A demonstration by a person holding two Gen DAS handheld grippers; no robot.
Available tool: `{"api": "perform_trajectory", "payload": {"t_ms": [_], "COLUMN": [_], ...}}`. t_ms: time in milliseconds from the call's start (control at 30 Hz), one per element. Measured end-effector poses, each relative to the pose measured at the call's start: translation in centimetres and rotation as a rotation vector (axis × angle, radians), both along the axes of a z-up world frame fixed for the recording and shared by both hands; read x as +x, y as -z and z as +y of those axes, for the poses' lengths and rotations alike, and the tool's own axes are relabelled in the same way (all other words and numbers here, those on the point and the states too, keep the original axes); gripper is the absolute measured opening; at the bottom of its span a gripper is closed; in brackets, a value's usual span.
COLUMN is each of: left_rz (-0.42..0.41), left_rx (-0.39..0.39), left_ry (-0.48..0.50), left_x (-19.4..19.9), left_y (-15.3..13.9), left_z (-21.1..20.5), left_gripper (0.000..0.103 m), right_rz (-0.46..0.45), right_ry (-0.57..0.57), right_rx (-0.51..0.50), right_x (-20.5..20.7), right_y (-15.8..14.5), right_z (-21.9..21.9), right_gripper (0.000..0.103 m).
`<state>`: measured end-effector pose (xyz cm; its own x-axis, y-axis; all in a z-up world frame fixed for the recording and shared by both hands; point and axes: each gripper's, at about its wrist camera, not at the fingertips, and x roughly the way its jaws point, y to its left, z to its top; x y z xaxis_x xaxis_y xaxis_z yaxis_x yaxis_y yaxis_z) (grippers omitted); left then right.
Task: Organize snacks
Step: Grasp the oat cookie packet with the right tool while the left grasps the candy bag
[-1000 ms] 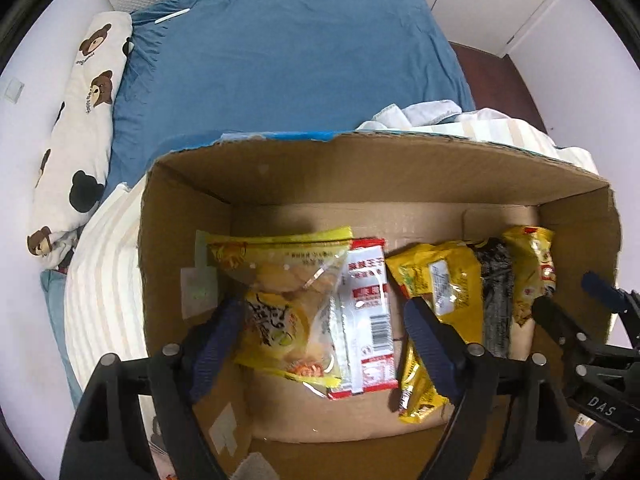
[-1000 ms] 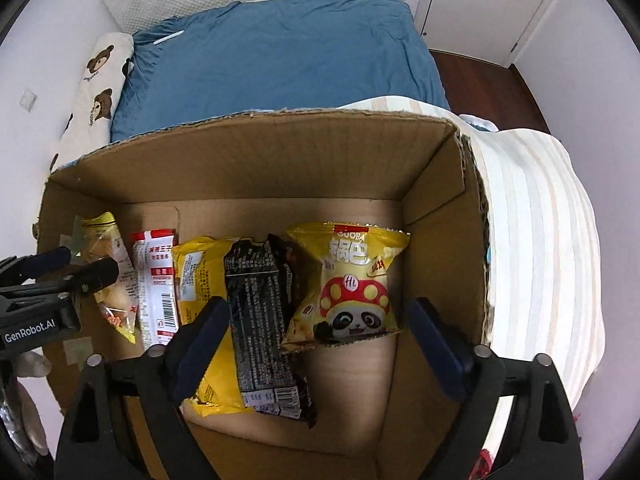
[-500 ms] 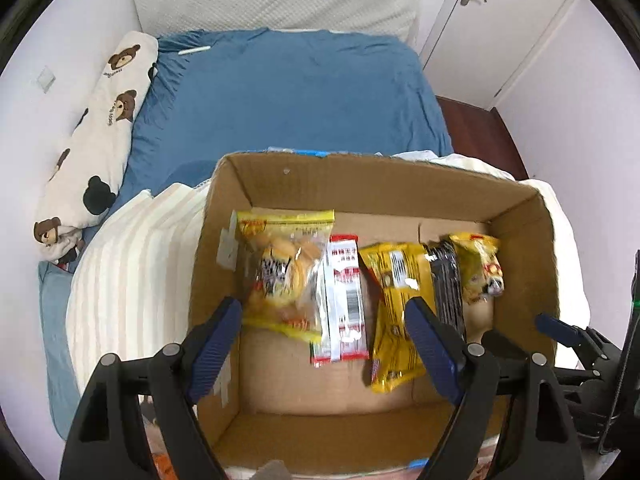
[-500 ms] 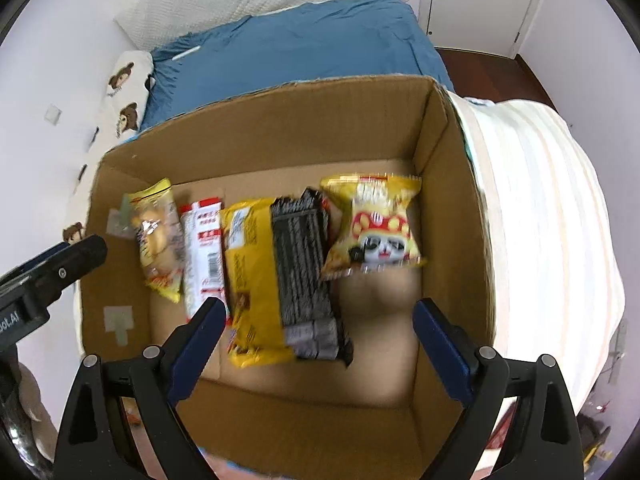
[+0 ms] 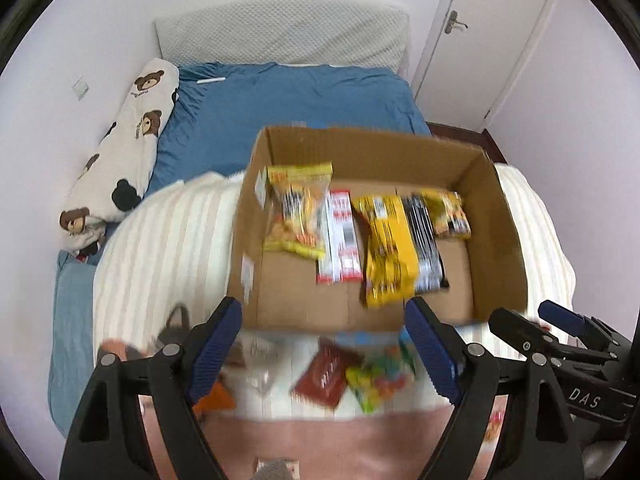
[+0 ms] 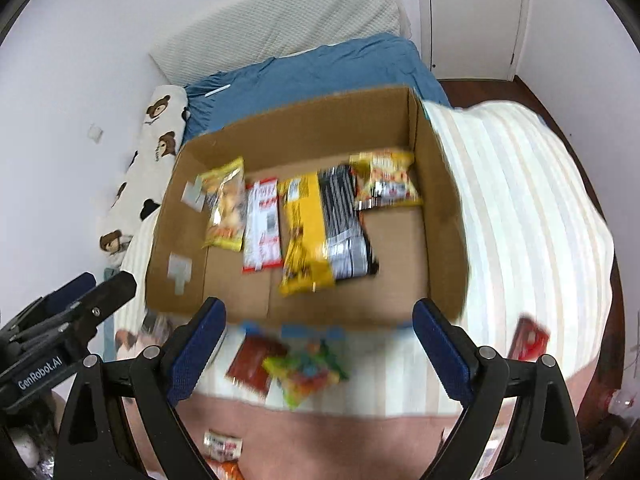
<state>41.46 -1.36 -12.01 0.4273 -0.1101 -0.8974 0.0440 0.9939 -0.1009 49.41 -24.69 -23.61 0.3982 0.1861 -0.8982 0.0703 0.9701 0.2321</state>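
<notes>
Blue bedding (image 5: pixel 288 112) fills the room's far side, with a striped blanket (image 5: pixel 168 240) nearer. From nine o'clock: the left gripper (image 5: pixel 324 344) gapes empty; at twelve, the cardboard box (image 6: pixel 304 132) holds five snack packets (image 6: pixel 304 224) in a row; loose snacks (image 6: pixel 296 368) lie below; the right gripper (image 6: pixel 320 348) is likewise unclenched.
</notes>
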Motion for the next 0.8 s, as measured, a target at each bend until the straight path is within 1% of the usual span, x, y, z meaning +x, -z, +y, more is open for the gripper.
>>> {"api": "perform_trajectory", "payload": {"t_ms": [100,167,300,367,400,433,467,500,567,667,800], "left_rz": [0.021,0.05,0.119,0.159,0.175,0.186,0.192,0.191,0.189,0.17,0.127], "left_rx": [0.03,0.044,0.037,0.027,0.027,0.036,0.043,0.054,0.087,0.158,0.32], "left_ry": [0.015,0.033,0.056,0.064,0.069,0.074,0.084,0.099,0.142,0.213,0.342], "left_x": [-3.2,-5.0,-7.6,-8.3,-8.6,-8.7,-8.7,-8.8,-8.6,-8.0,-7.0], "left_y": [1.4,2.8,5.8,7.4,8.2,8.9,9.5,10.0,11.0,12.0,13.5], "left_z": [-0.7,-1.3,-2.5,-3.2,-3.7,-4.2,-4.8,-5.5,-7.1,-9.4,-12.7], "left_gripper": [0.083,0.083,0.083,0.083,0.085,0.092,0.096,0.096,0.096,0.096,0.096], "right_rz": [0.023,0.047,0.108,0.136,0.154,0.168,0.187,0.204,0.23,0.28,0.33], "right_ry": [0.015,0.035,0.119,0.171,0.206,0.242,0.28,0.302,0.356,0.389,0.393], "right_rx": [0.006,0.025,0.026,0.015,0.005,-0.006,-0.014,-0.02,-0.017,-0.008,-0.018], "right_x": [-3.4,-5.2,-9.4,-10.6,-11.3,-12.0,-12.7,-13.2,-14.6,-16.0,-16.6], "right_y": [1.2,2.4,5.4,6.6,7.3,8.0,8.8,9.6,11.5,14.3,17.5], "right_z": [-0.6,-1.3,-4.3,-6.2,-7.4,-8.6,-9.9,-10.8,-12.9,-14.3,-14.3], "right_gripper": [0.097,0.097,0.097,0.097,0.097,0.097,0.097,0.097,0.097,0.097,0.096]}}
